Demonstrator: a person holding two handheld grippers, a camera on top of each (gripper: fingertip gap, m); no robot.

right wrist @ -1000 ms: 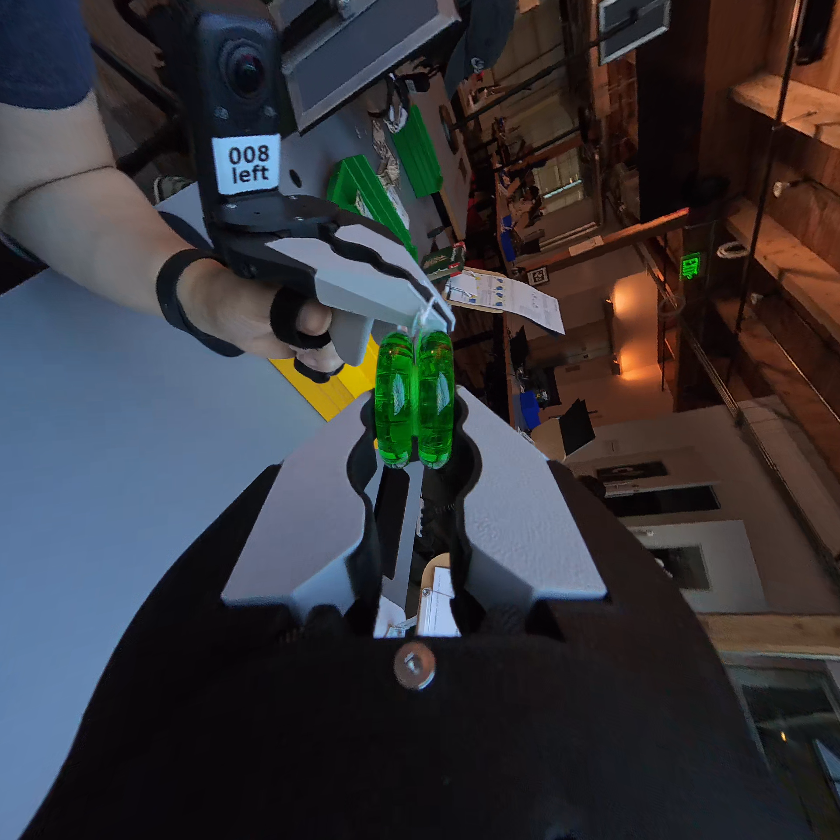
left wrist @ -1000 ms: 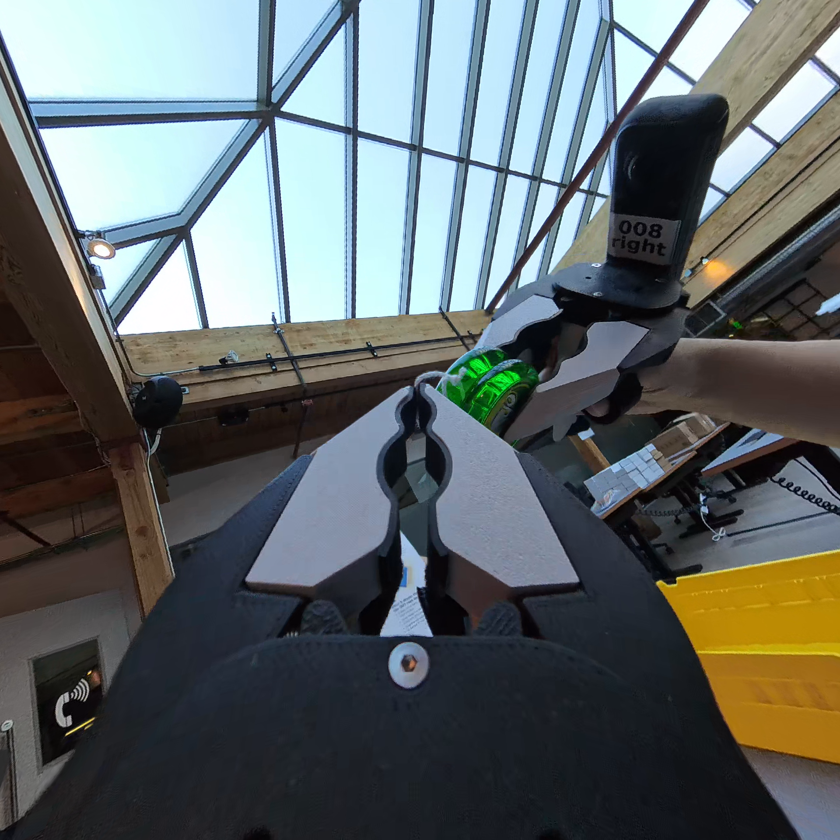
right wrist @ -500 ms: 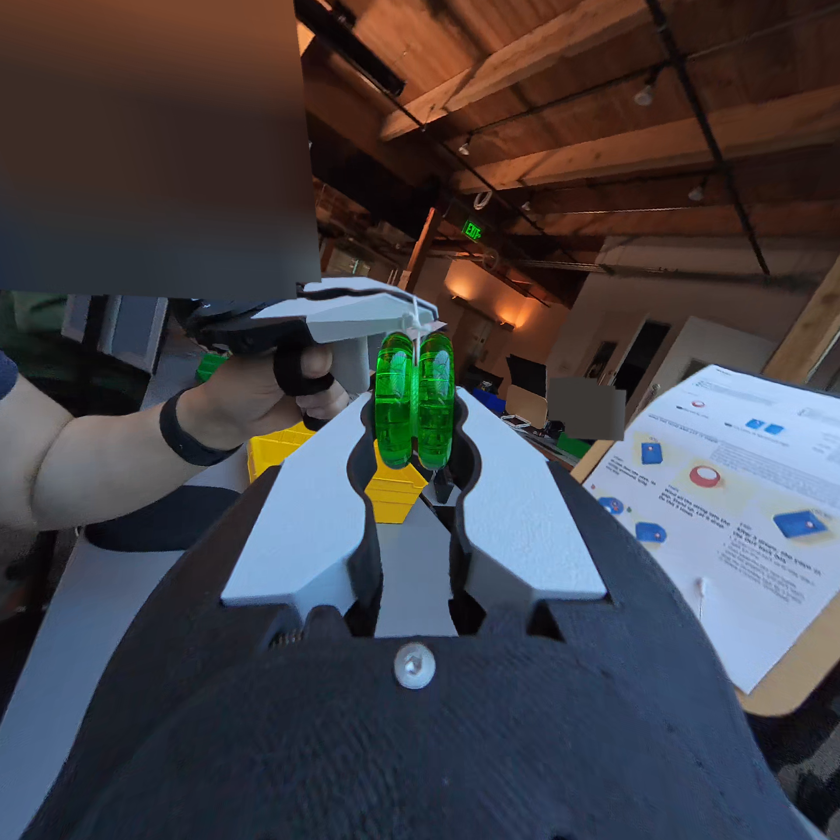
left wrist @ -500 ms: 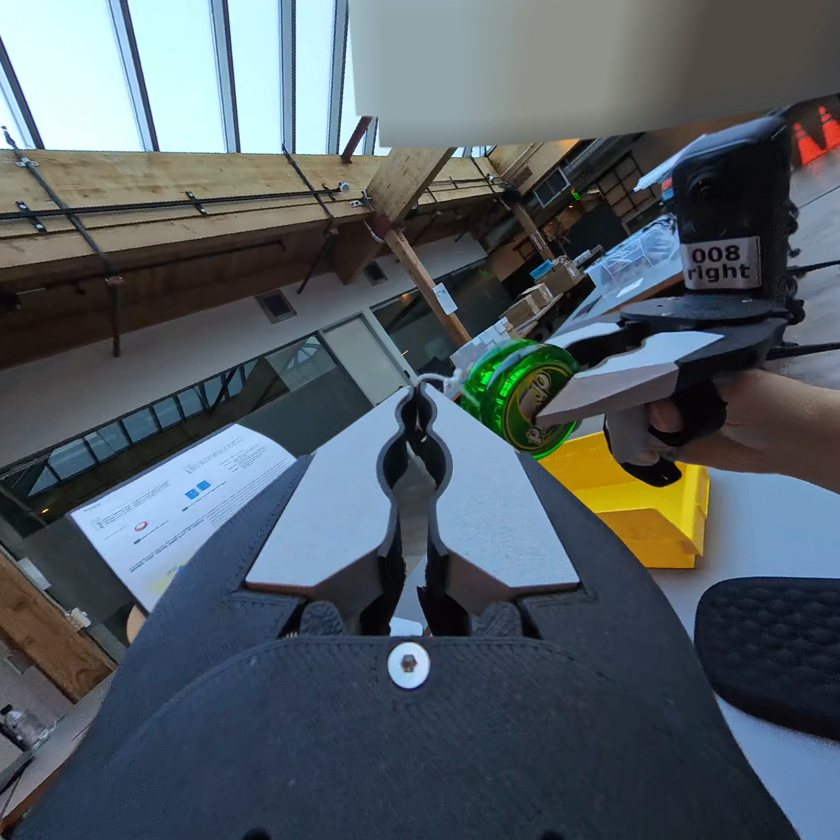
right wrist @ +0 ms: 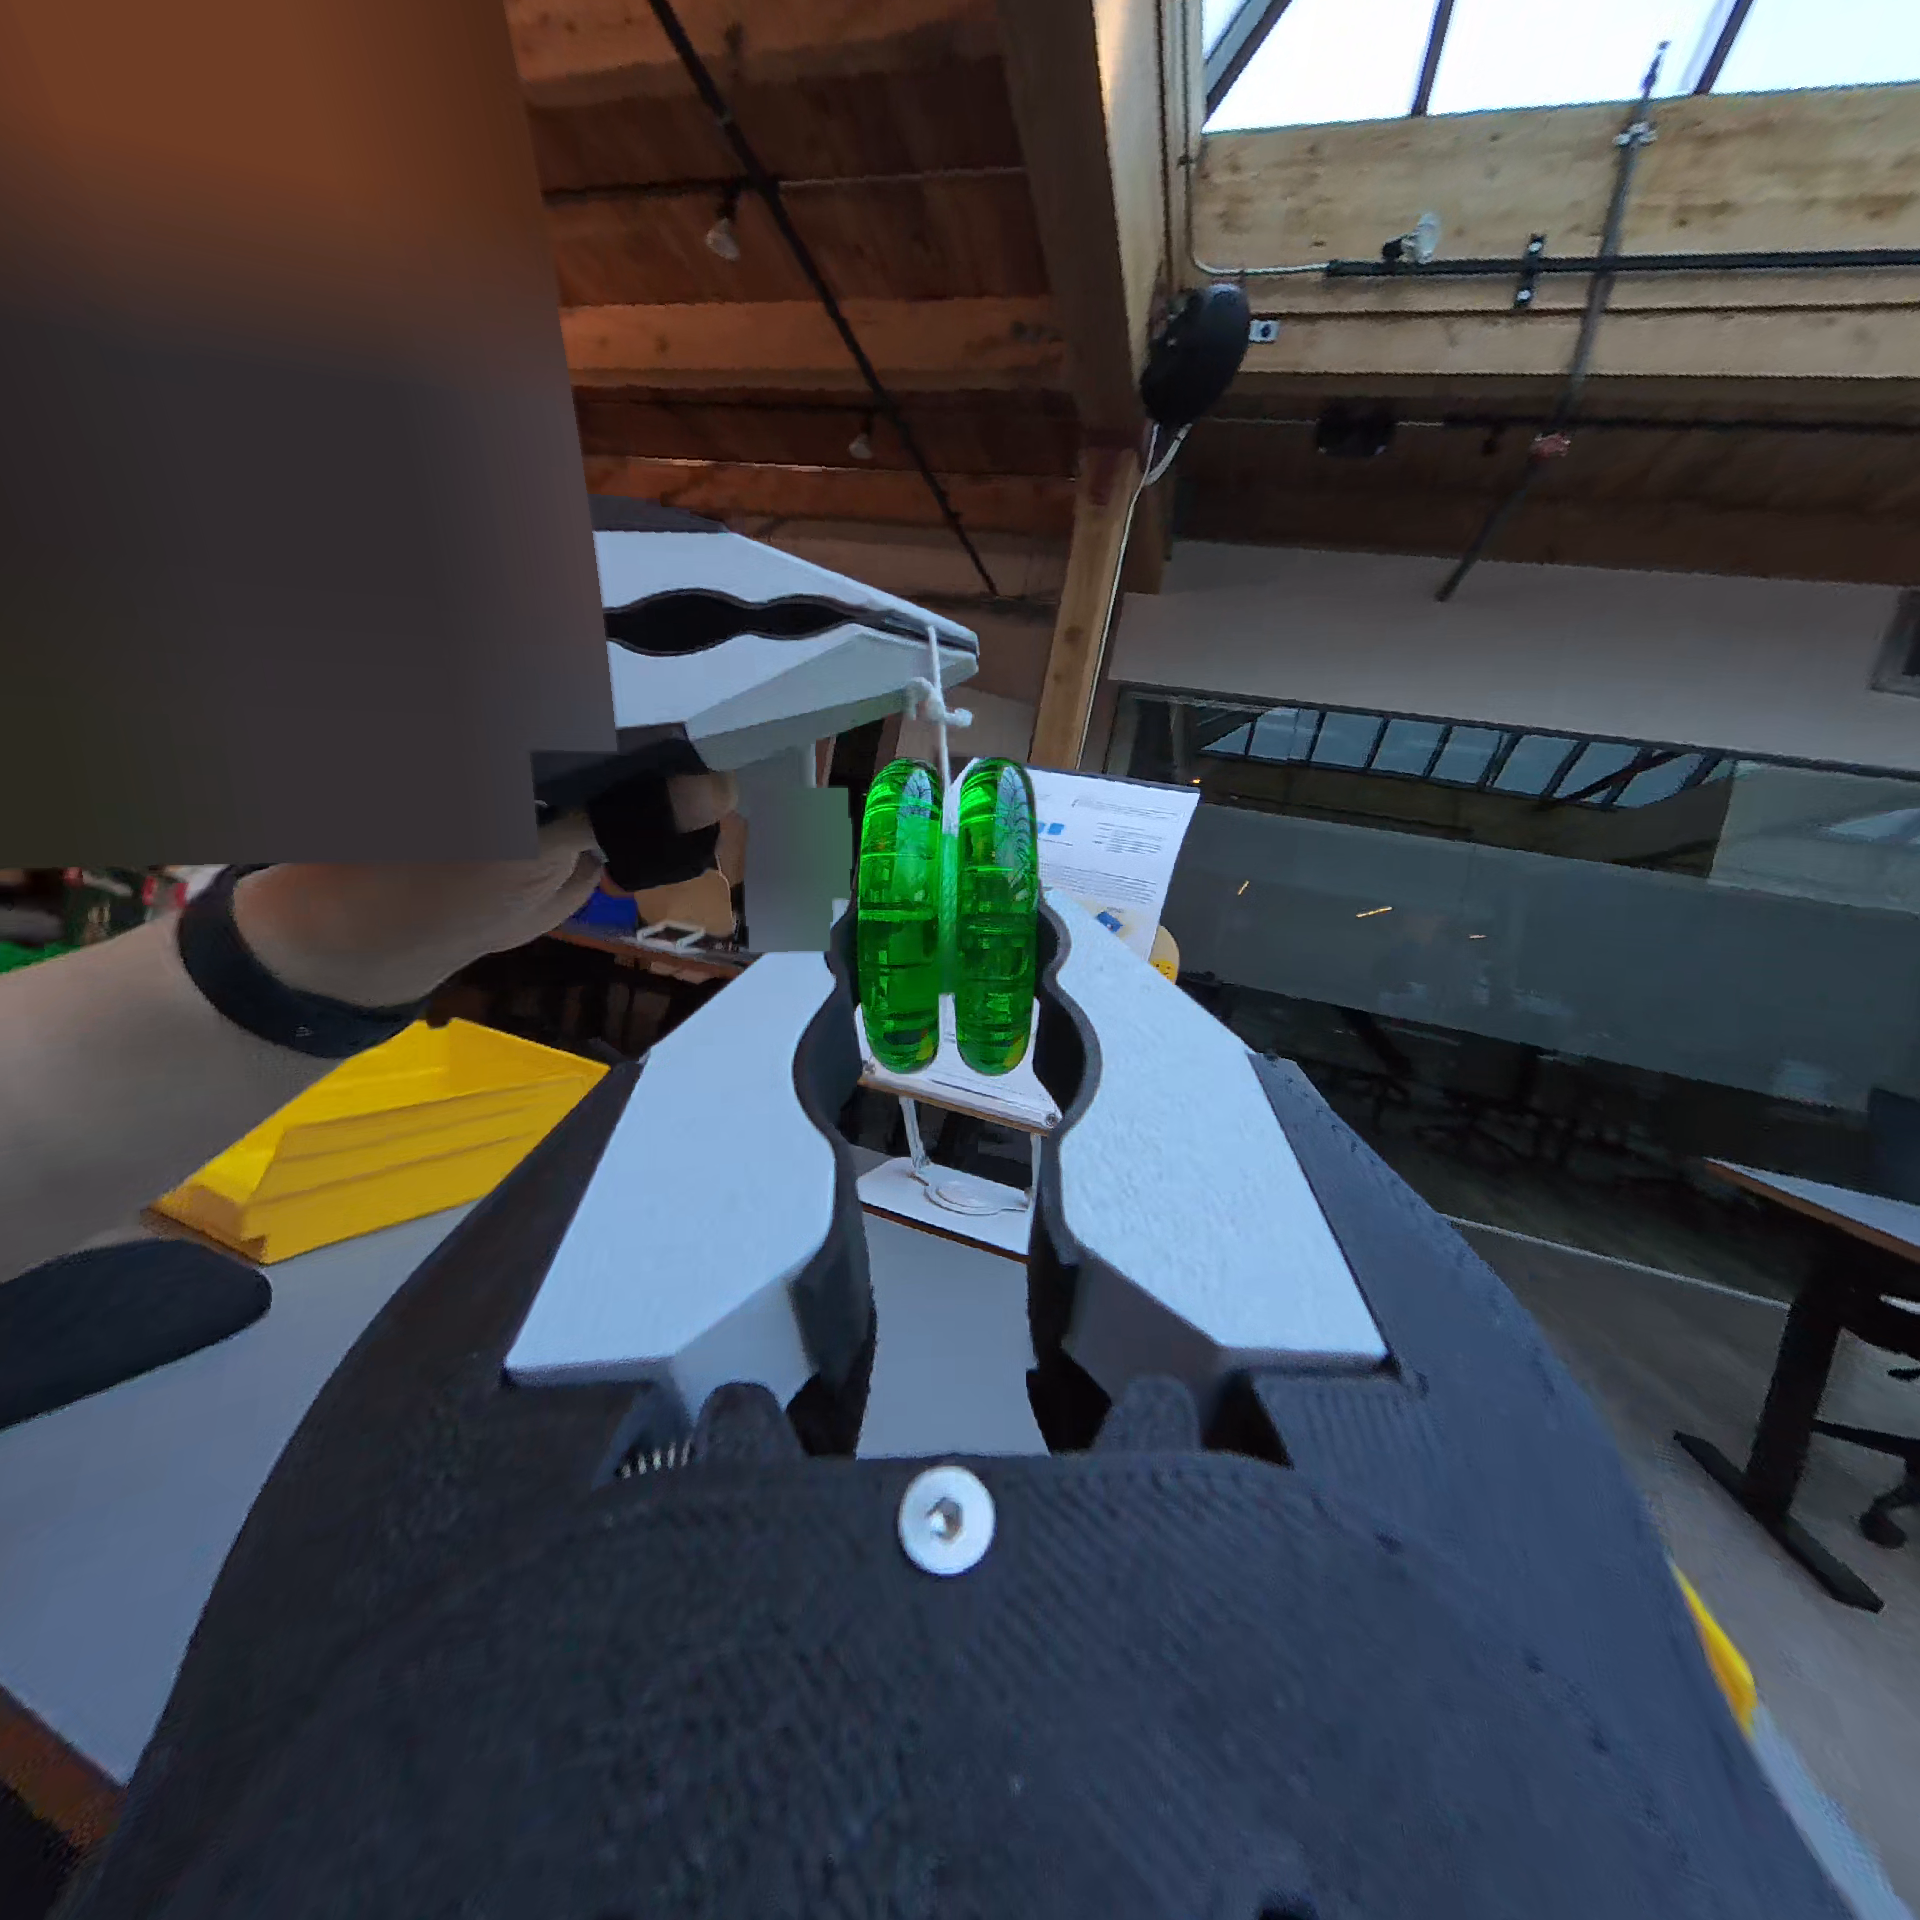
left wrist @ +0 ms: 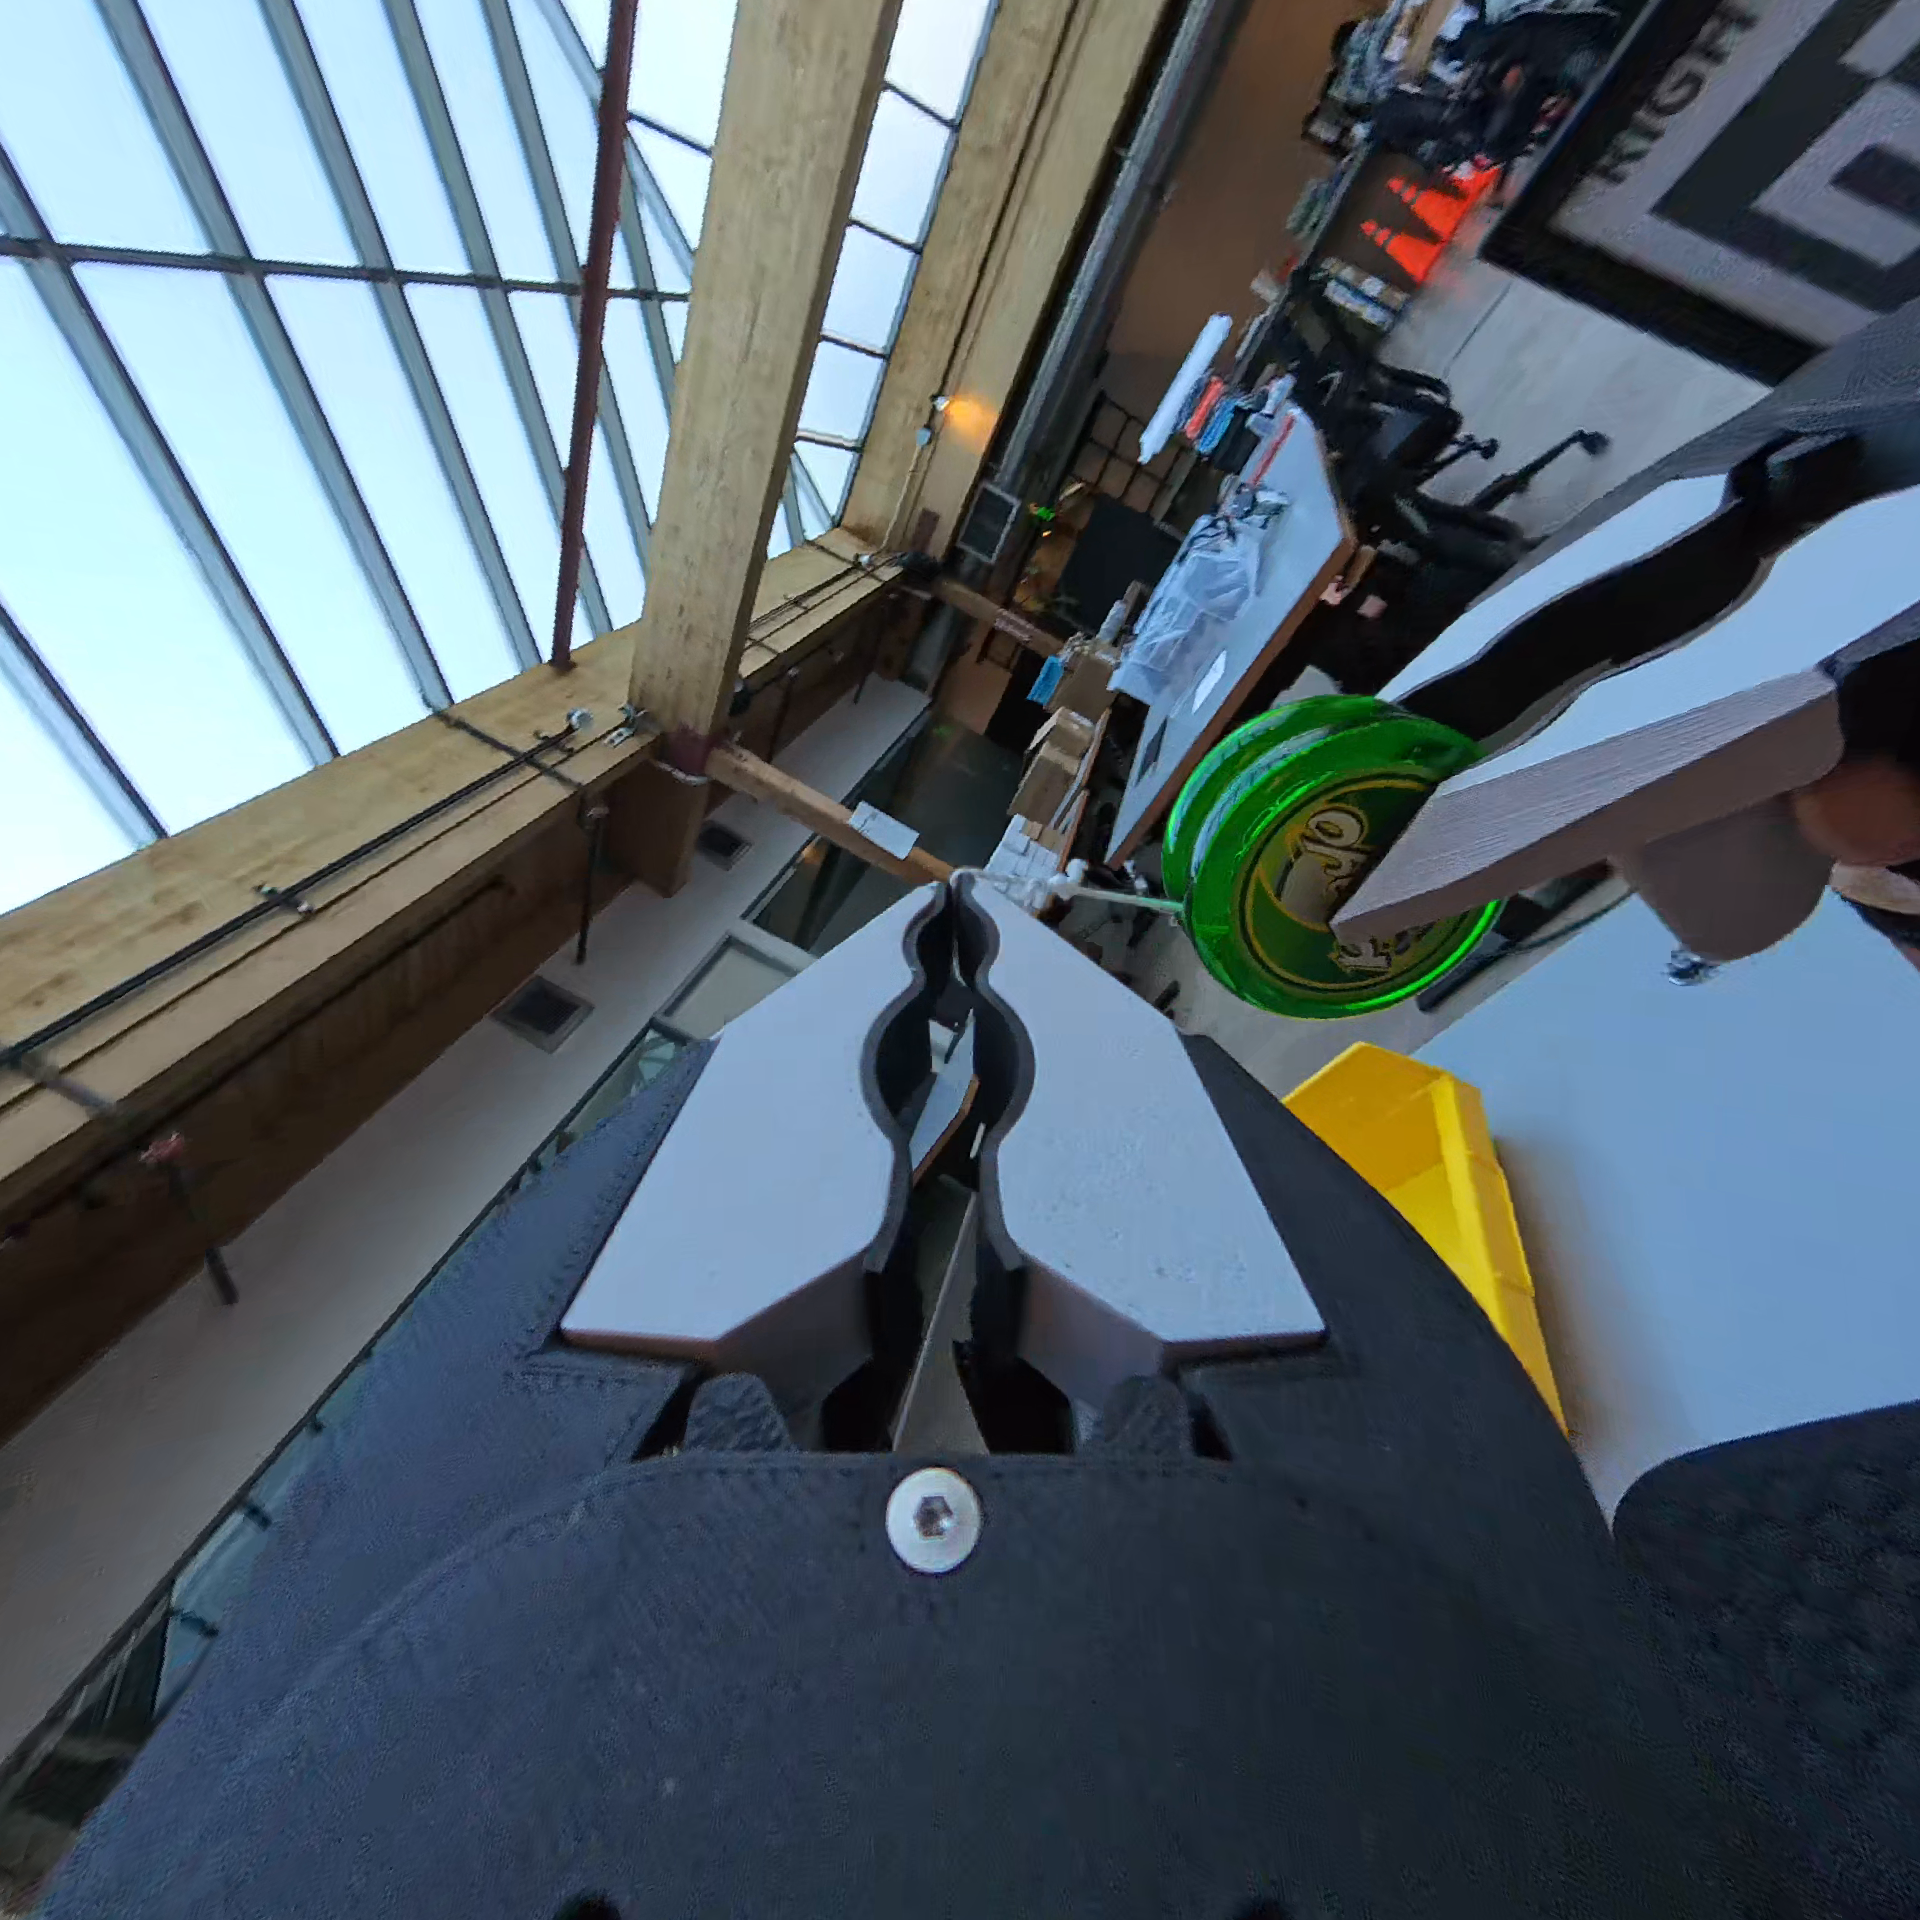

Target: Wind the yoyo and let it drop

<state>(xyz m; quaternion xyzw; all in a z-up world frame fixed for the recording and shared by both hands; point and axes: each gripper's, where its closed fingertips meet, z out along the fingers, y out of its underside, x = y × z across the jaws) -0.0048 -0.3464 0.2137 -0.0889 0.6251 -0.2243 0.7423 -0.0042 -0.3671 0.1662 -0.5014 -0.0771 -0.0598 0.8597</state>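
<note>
A clear green yoyo [right wrist: 945, 914] is clamped by its two side faces between the jaws of my right gripper [right wrist: 948, 935], its edge facing the camera. It also shows in the left wrist view [left wrist: 1299, 862], held by the right gripper [left wrist: 1382, 821] at the right. My left gripper [left wrist: 954, 902] is shut on the end of the white string [left wrist: 1049, 886], which runs a short way to the yoyo's groove. In the right wrist view the left gripper [right wrist: 935, 634] sits just above and left of the yoyo, with the knotted string [right wrist: 935, 717] hanging down into the groove.
A yellow bin [right wrist: 374, 1132] stands on the pale grey table [left wrist: 1714, 1195] below both grippers, and shows in the left wrist view [left wrist: 1444, 1205] too. A black pad [right wrist: 114, 1320] lies at the left. A printed sheet on a stand [right wrist: 1112, 842] stands behind the yoyo. Wooden beams and skylights are overhead. There is about 6 cm between the tips of the two grippers.
Both grippers have swung and turned together, so the background has shifted in both views. The yoyo stays clamped in the right gripper, and slightly more string shows between the left tips and the yoyo.
</note>
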